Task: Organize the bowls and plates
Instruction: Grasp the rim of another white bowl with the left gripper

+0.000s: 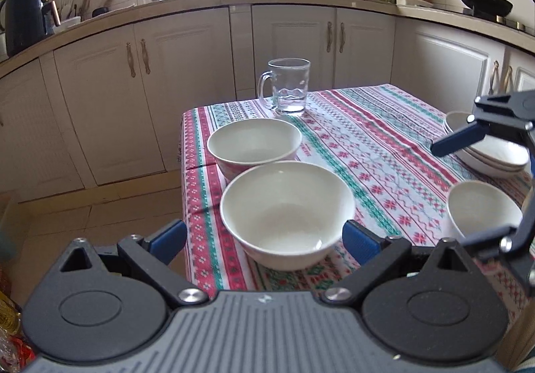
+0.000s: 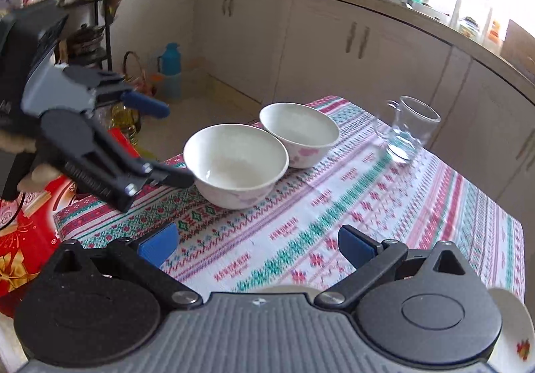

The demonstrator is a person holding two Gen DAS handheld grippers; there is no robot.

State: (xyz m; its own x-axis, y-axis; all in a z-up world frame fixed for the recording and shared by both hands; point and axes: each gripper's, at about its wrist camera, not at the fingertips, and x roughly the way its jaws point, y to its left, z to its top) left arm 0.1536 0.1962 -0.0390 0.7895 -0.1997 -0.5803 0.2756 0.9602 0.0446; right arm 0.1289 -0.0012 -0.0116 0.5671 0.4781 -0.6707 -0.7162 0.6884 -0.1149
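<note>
Two white bowls [image 1: 287,214] touching at table's near-left corner, stacked plates [image 1: 491,155] far right beside a third bowl [image 1: 481,209], glass mug [image 1: 287,87] beyond; left gripper [image 1: 264,239] released, straddling nearest bowl; right gripper [image 2: 257,244] released over patterned tablecloth [image 2: 367,206].

Plate stack [image 1: 495,155] partly hidden; small bowl [image 2: 515,336] cut off.
</note>
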